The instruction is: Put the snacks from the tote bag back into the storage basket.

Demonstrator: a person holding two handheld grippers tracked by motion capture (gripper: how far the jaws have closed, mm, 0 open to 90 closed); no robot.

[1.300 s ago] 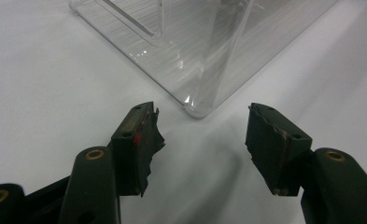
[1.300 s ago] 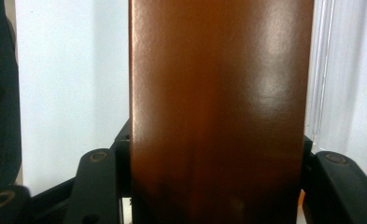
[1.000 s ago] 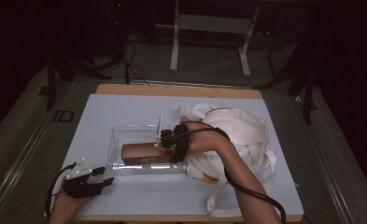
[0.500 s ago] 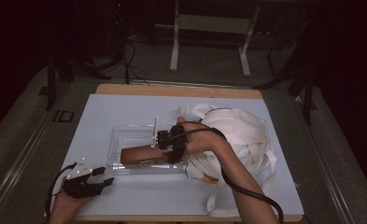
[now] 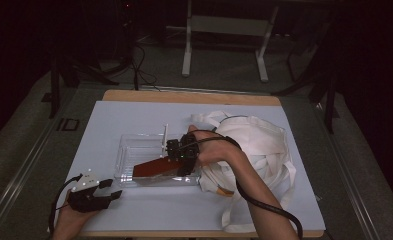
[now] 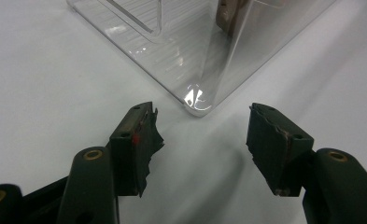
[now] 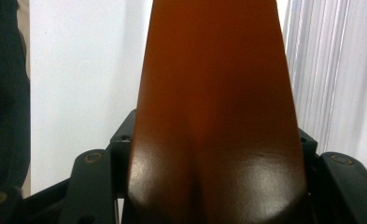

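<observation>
A brown, smooth leather-like case (image 5: 154, 168) lies inside the clear plastic tray (image 5: 134, 150), along its near wall, its long axis running from the tray's near-left corner toward its right end, where the right gripper (image 5: 181, 159) has it. In the right gripper view the brown case (image 7: 216, 116) sits between the two black jaws, its rounded end close to the camera, glossy and unmarked. The jaws have just been opening, with the case between them; whether the pads grip it cannot be told. The right hand (image 5: 219, 152) is plainly the nearer one; a likely release into the tray turns on that. The left gripper (image 5: 91, 192) rests off the tray's near-left corner, apart from it, jaws wide and empty. Right of the tray lies a crumpled white cloth bag (image 5: 261, 145), all on the white table cover (image 5: 109, 120).
</observation>
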